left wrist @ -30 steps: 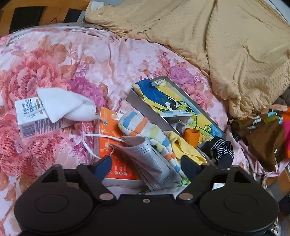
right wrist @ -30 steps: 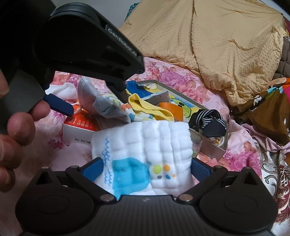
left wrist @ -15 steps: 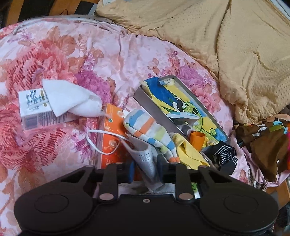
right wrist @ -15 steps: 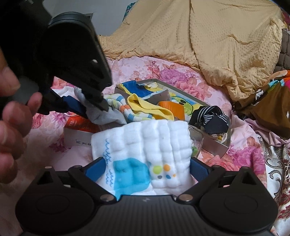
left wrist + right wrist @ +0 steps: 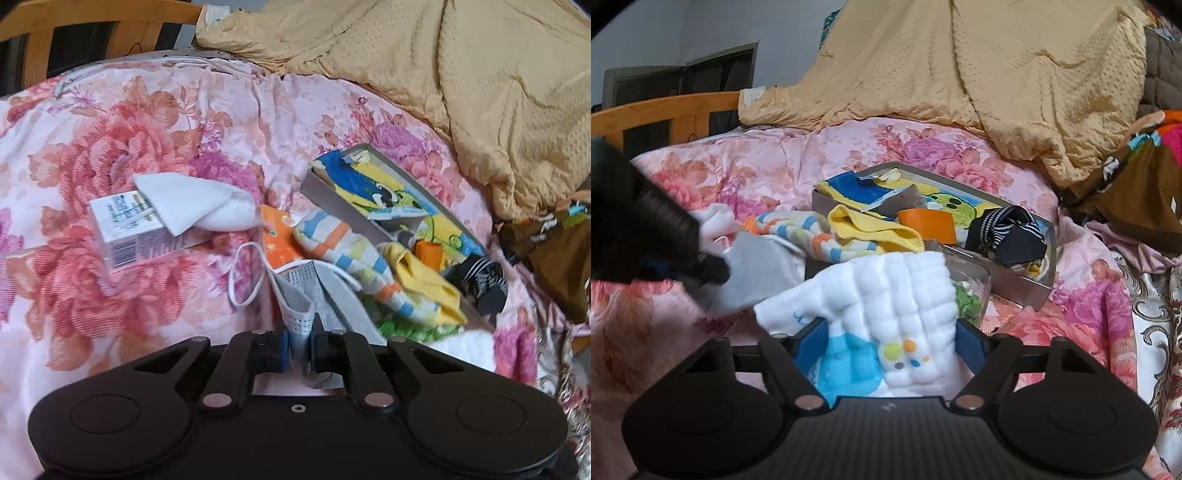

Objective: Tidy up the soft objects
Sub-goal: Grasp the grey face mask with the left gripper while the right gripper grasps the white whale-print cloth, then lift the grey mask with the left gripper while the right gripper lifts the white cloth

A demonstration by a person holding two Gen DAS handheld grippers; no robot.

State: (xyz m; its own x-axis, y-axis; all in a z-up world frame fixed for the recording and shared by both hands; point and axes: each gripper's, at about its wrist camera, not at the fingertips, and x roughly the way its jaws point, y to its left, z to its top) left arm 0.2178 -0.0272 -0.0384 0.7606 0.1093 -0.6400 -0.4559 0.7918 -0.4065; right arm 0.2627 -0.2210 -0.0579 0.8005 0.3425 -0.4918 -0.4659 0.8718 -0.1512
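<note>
My left gripper [image 5: 297, 347] is shut on a grey face mask [image 5: 301, 295], pinching its lower edge; the mask's white ear loop [image 5: 240, 280] trails to the left. From the right wrist view the same left gripper [image 5: 713, 271] holds the mask [image 5: 757, 269] at the left. The jaws of my right gripper [image 5: 892, 341] are closing, and both pads press the sides of a white quilted cloth [image 5: 897, 295] with a blue print, bunching it. A striped sock [image 5: 343, 251] and a yellow sock [image 5: 417, 280] lie just beyond the mask.
A grey tin box [image 5: 325, 192] with a cartoon print holds an orange cup [image 5: 428, 254] and a black striped sock [image 5: 484, 280]. A white cloth [image 5: 192, 210] rests on a carton [image 5: 136, 236]. An orange box [image 5: 277, 240], a beige blanket [image 5: 443, 74] and a wooden bedhead [image 5: 37, 48] surround them.
My left gripper closed on the grey mask and drew it back off the orange box. My right jaws narrowed onto the white cloth, which has bunched and tilted.
</note>
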